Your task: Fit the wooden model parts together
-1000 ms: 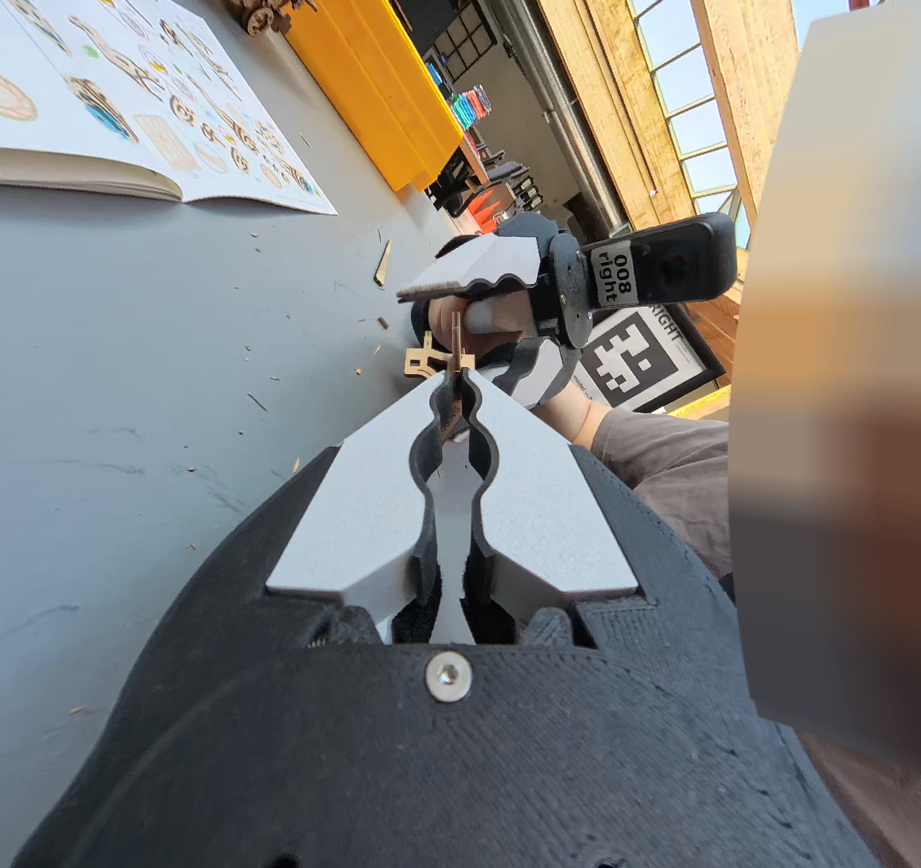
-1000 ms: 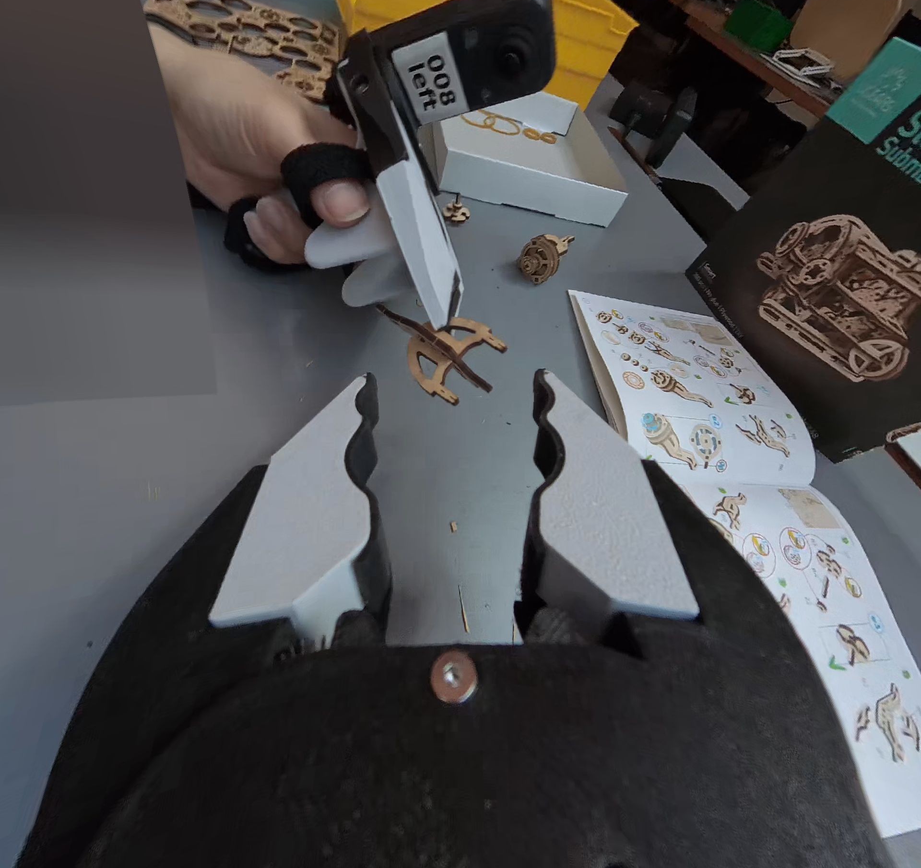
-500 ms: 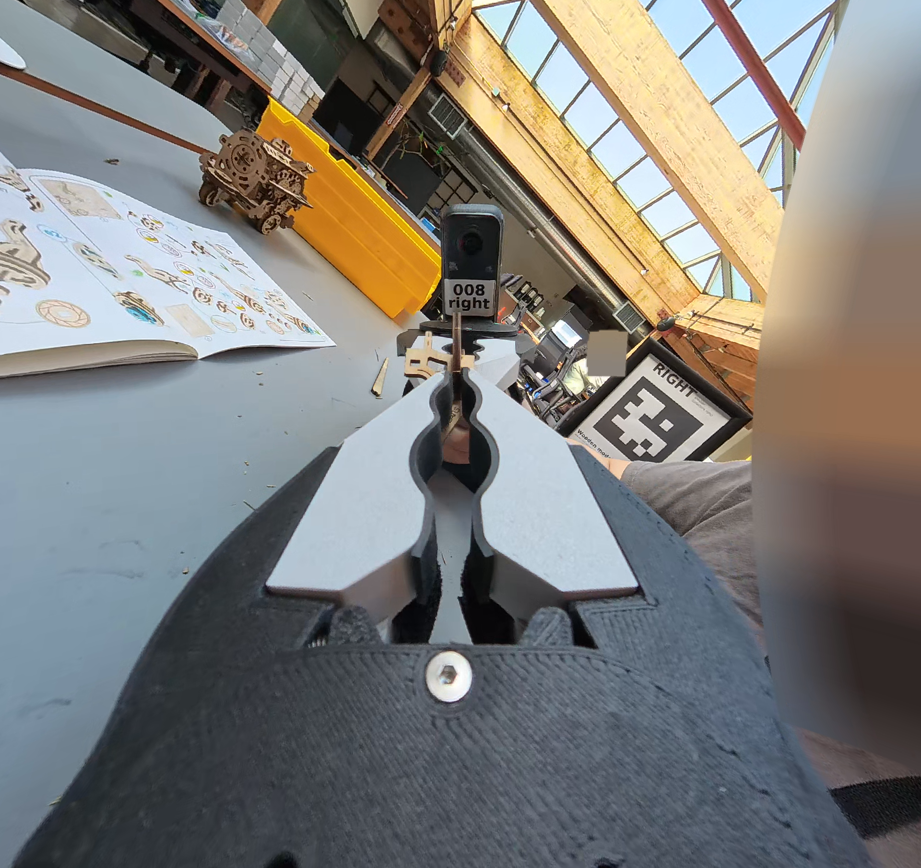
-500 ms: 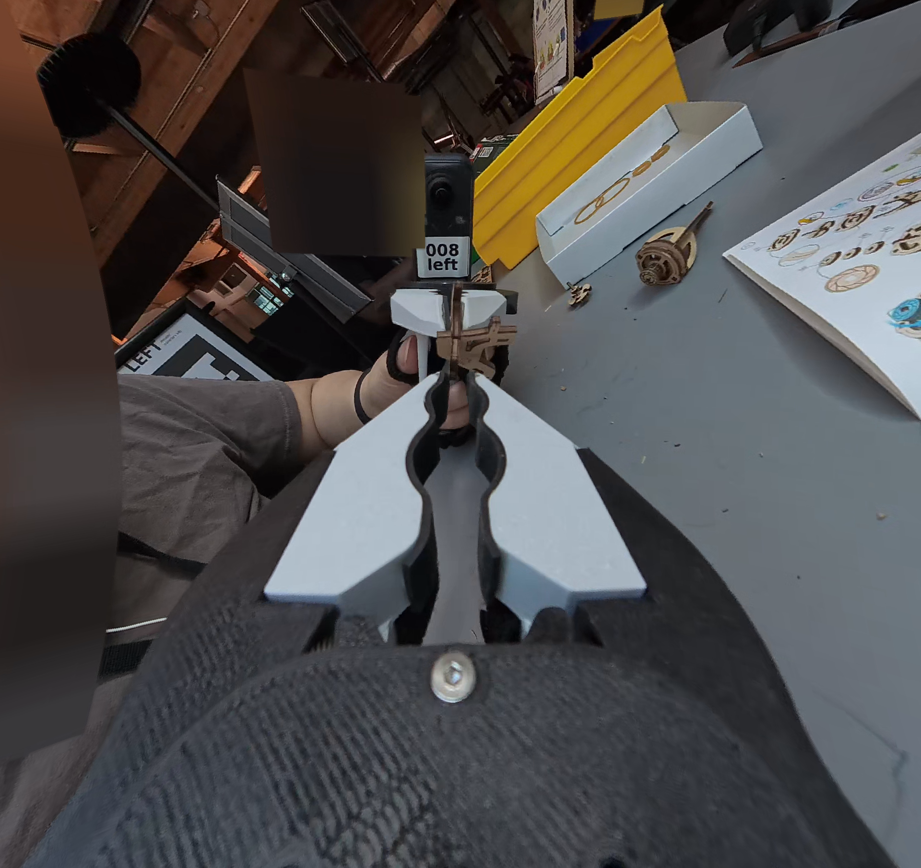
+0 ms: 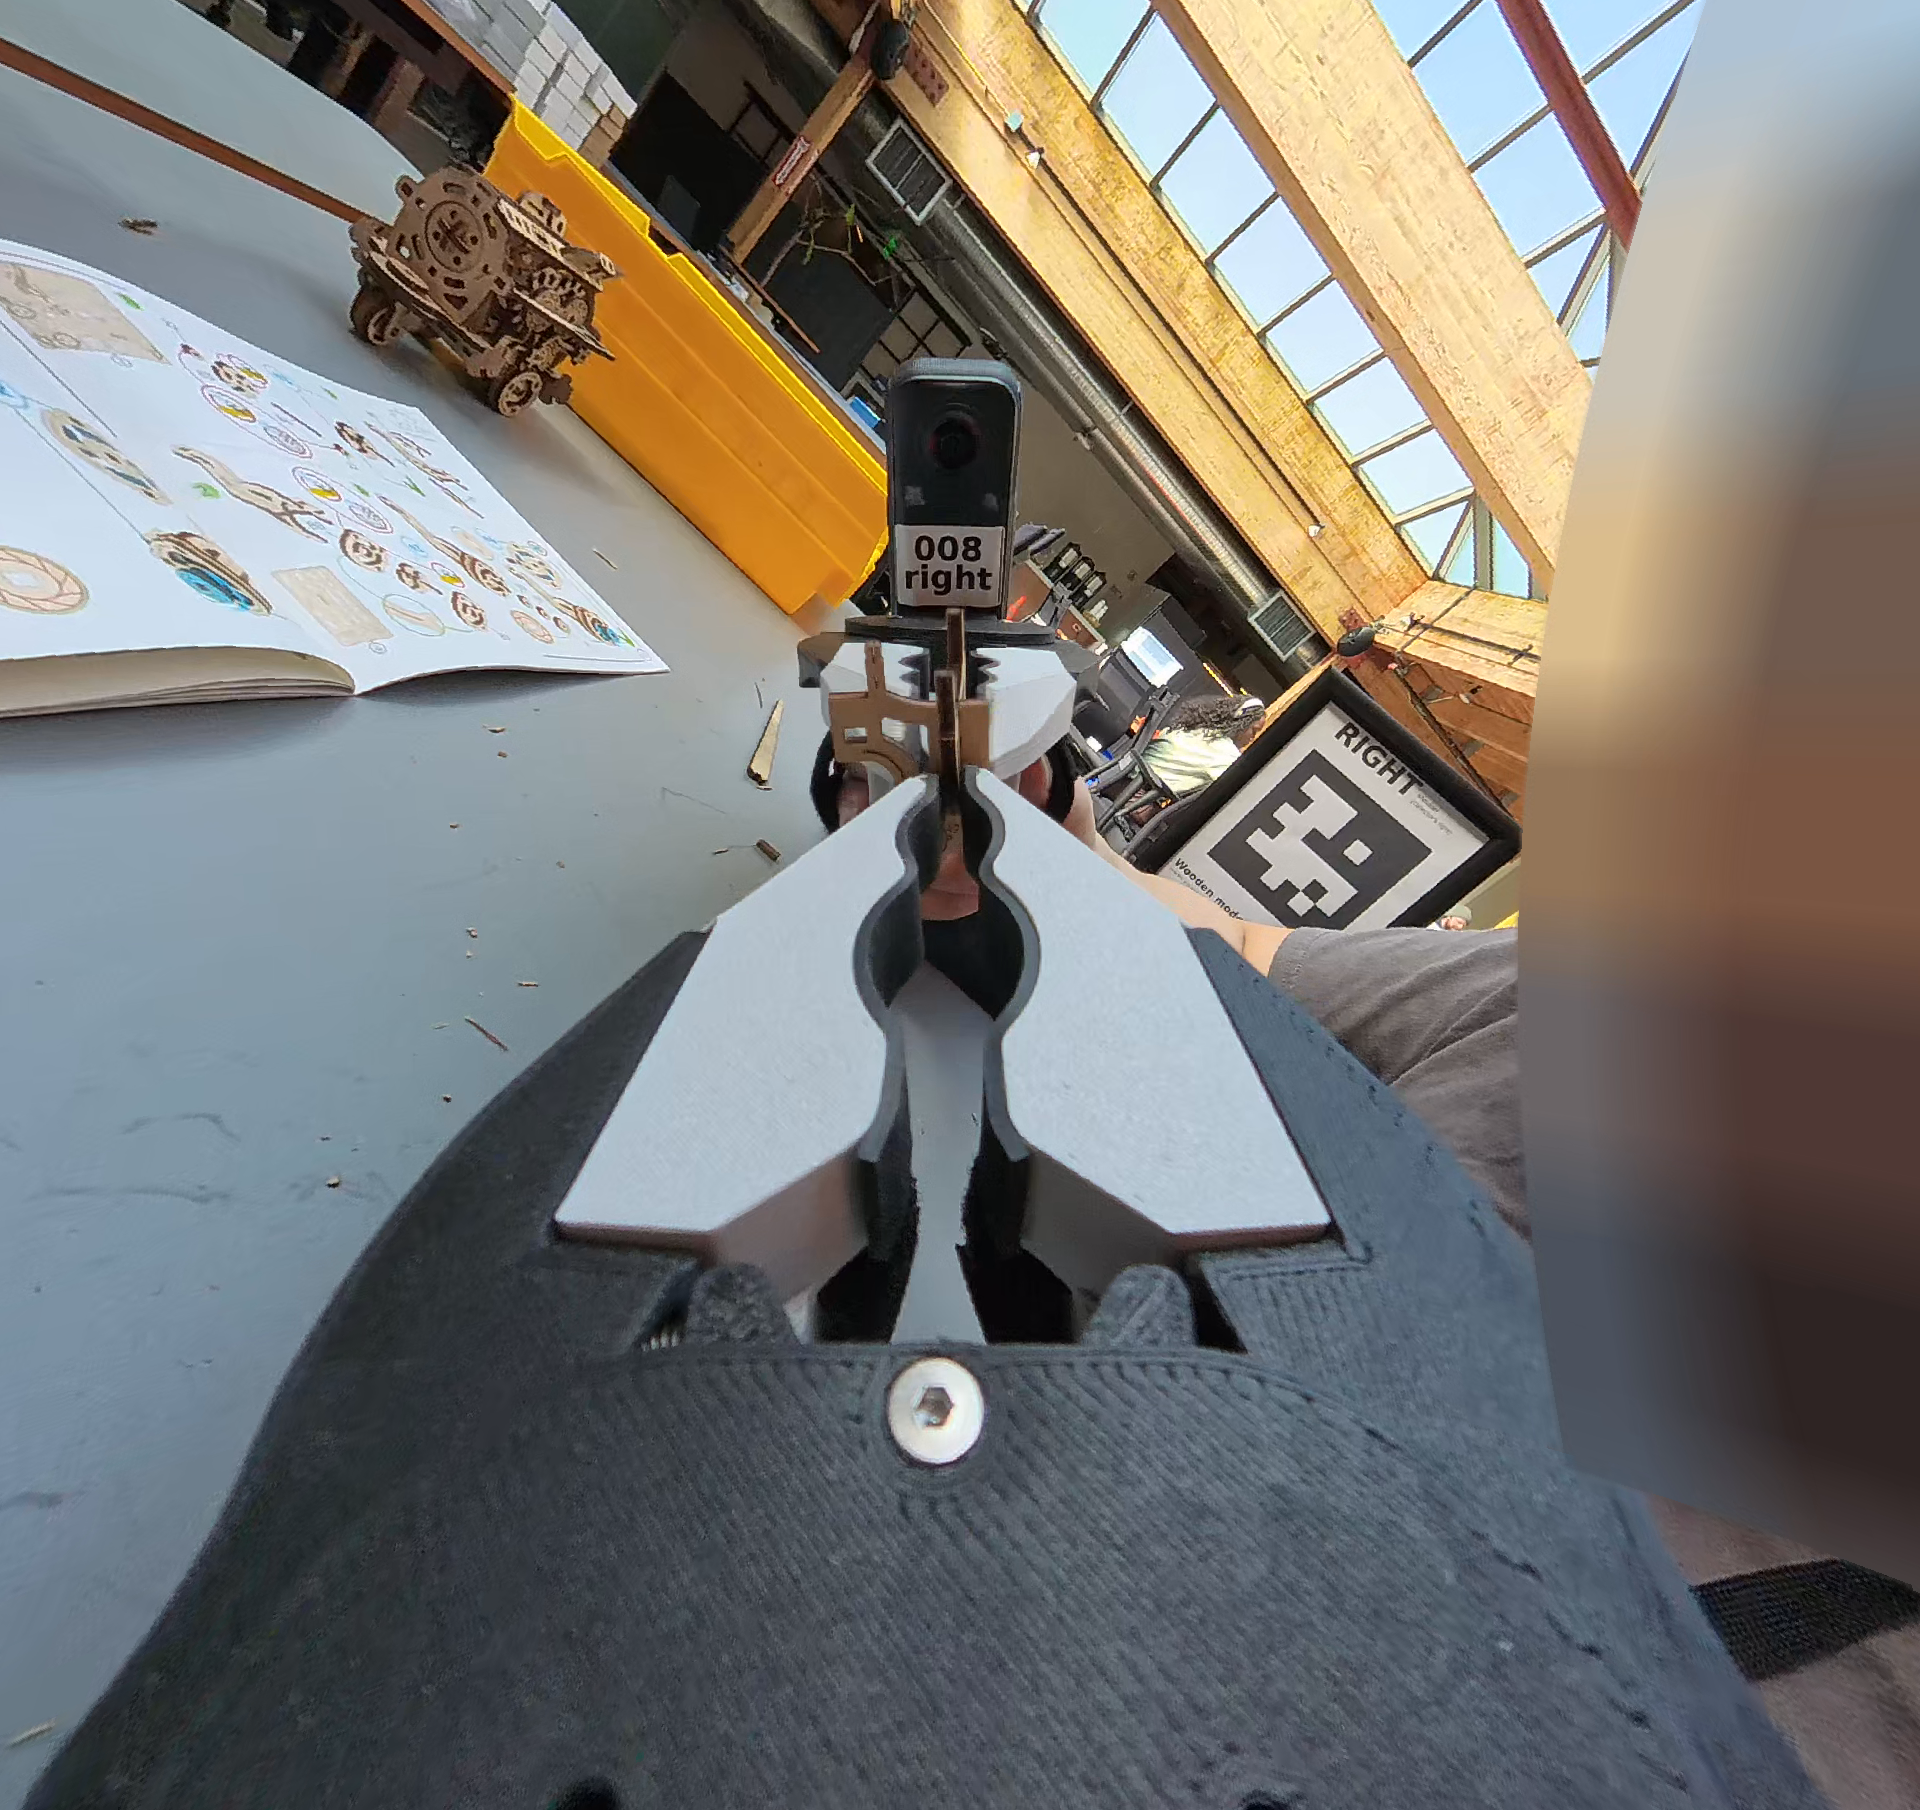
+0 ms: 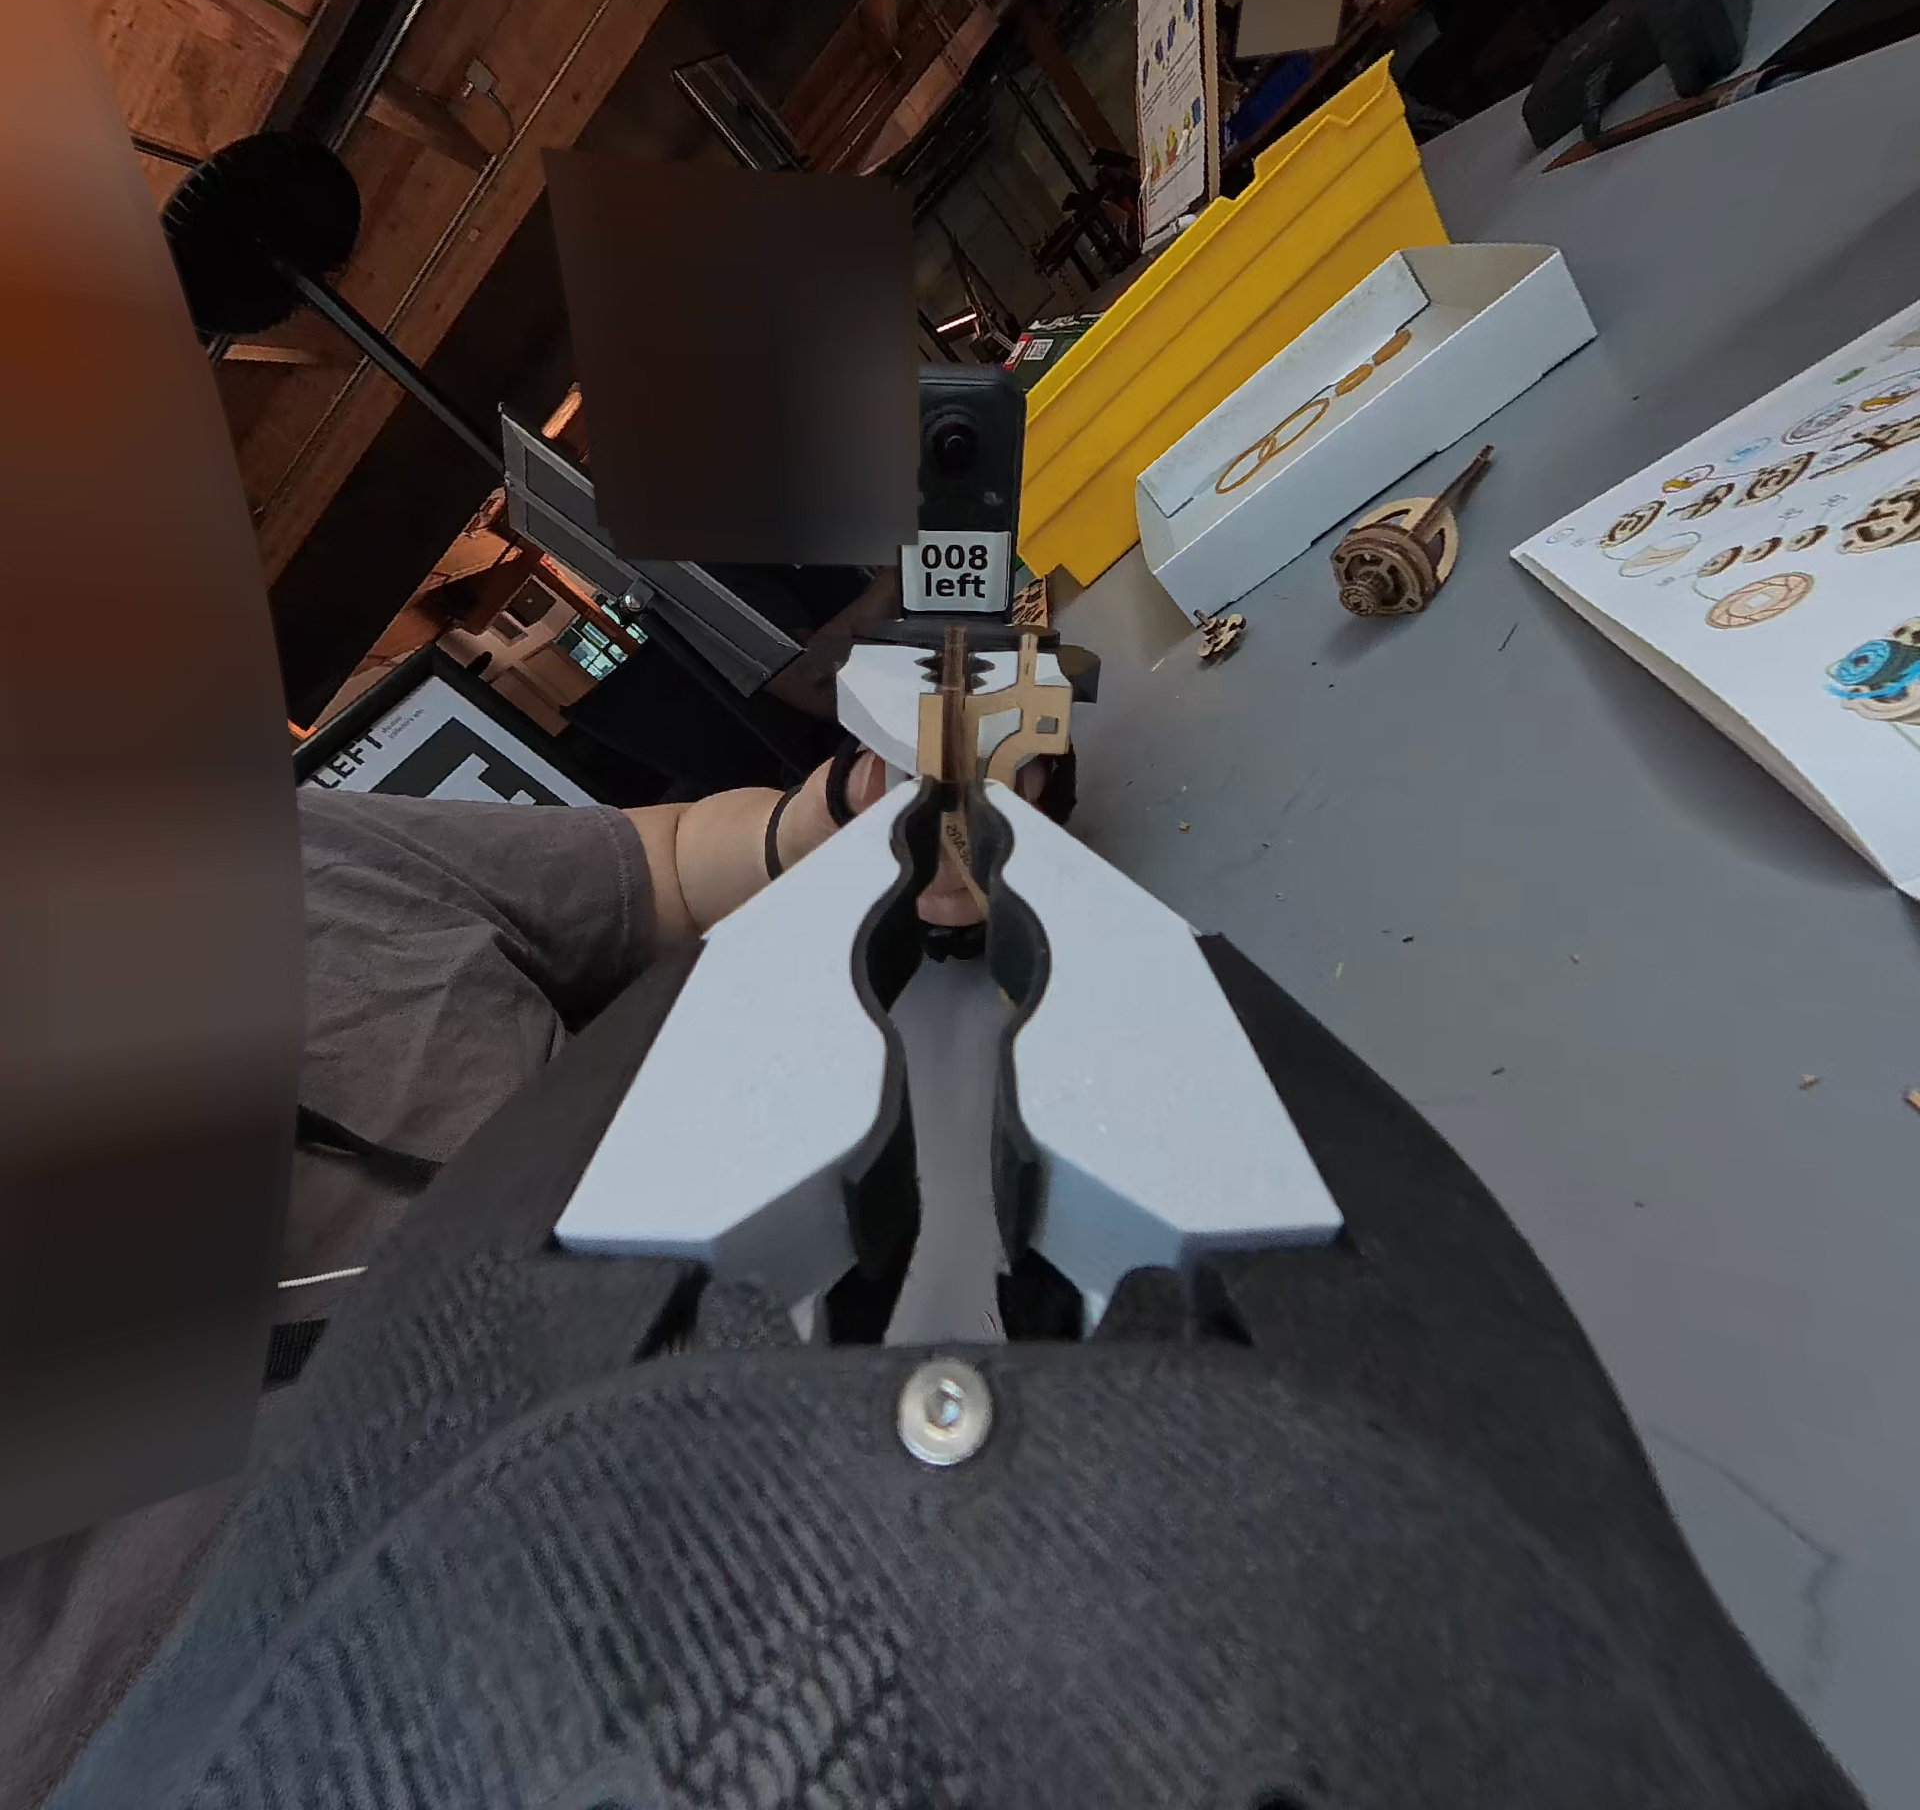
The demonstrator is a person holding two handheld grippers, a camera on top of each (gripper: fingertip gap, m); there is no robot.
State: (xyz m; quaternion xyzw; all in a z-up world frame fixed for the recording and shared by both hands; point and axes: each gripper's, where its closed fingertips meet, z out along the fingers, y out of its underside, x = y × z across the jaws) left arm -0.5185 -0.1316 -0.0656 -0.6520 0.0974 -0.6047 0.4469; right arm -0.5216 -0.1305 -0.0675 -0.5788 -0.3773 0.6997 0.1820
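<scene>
Left wrist view: my left claw (image 5: 948,792) is clenched on the wooden part (image 5: 902,721), which stands just past its tips, against the right claw (image 5: 940,680) facing me.

Right wrist view: my right claw (image 6: 951,792) grasps the same part (image 6: 1003,721) at its tips, left claw (image 6: 961,664) just beyond.

The wooden model parts (image 5: 902,721) are thin, pale-brown laser-cut plywood pieces, slotted crosswise into one small assembly. It is held upright in the air above the grey surface (image 5: 312,929), pinched edge-on between two closed tool tips that meet nose to nose (image 6: 1003,721).
</scene>
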